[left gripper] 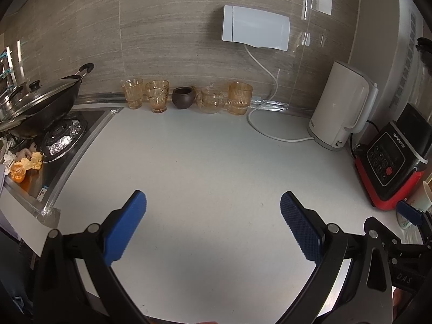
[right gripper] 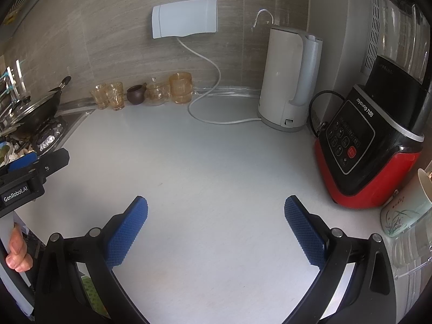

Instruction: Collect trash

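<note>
Both hand-held grippers, left (left gripper: pixel 213 206) and right (right gripper: pixel 216 210), hang wide and empty over the worktop (left gripper: pixel 202 162). Reaching for the scraps (left gripper: pixel 27 164) far left risks bumping the wok (left gripper: pixel 40 100).

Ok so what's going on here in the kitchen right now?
A person holds two grippers over a white countertop. The left gripper and right gripper are both open and hold nothing. The trash, orange peel and crumpled scraps, lies by the stove at far left, not yet touched.

Crumpled yellow-orange scraps (left gripper: pixel 25 166) — heaped beside stove burner (left gripper: pixel 63 137)
</note>
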`<act>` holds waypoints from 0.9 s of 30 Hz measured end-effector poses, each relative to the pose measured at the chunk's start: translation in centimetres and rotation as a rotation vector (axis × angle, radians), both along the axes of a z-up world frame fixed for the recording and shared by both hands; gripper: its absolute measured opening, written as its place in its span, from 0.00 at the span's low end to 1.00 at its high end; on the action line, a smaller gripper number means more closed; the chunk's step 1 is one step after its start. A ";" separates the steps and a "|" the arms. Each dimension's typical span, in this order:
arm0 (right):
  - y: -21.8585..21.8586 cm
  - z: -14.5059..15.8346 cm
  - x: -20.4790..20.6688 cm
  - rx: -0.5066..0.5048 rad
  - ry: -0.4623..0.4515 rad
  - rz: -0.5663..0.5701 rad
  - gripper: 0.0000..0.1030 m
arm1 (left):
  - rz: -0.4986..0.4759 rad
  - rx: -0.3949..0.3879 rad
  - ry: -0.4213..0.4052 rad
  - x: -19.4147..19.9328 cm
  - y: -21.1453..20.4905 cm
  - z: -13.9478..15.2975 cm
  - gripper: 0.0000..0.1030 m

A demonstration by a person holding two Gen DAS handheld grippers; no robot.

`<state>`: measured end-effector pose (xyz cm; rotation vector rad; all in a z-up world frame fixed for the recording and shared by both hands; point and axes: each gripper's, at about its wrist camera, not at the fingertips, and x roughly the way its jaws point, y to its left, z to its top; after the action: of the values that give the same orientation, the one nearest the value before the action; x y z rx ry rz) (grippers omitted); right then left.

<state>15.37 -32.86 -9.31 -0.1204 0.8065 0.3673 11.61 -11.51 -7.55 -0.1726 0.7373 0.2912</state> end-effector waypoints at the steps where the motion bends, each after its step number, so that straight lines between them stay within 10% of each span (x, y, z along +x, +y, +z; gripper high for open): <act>1: 0.0 0.0 0.0 -0.001 0.000 0.000 0.98 | 0.001 0.001 0.000 0.0 0.0 0.0 0.92; 27: 0.3 -0.3 -0.2 -0.009 0.010 0.007 0.98 | -0.004 -0.002 0.009 -0.1 0.0 -0.1 0.92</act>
<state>15.16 -32.55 -9.65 -0.1298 0.8181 0.3714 11.50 -11.55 -7.64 -0.1716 0.7466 0.2882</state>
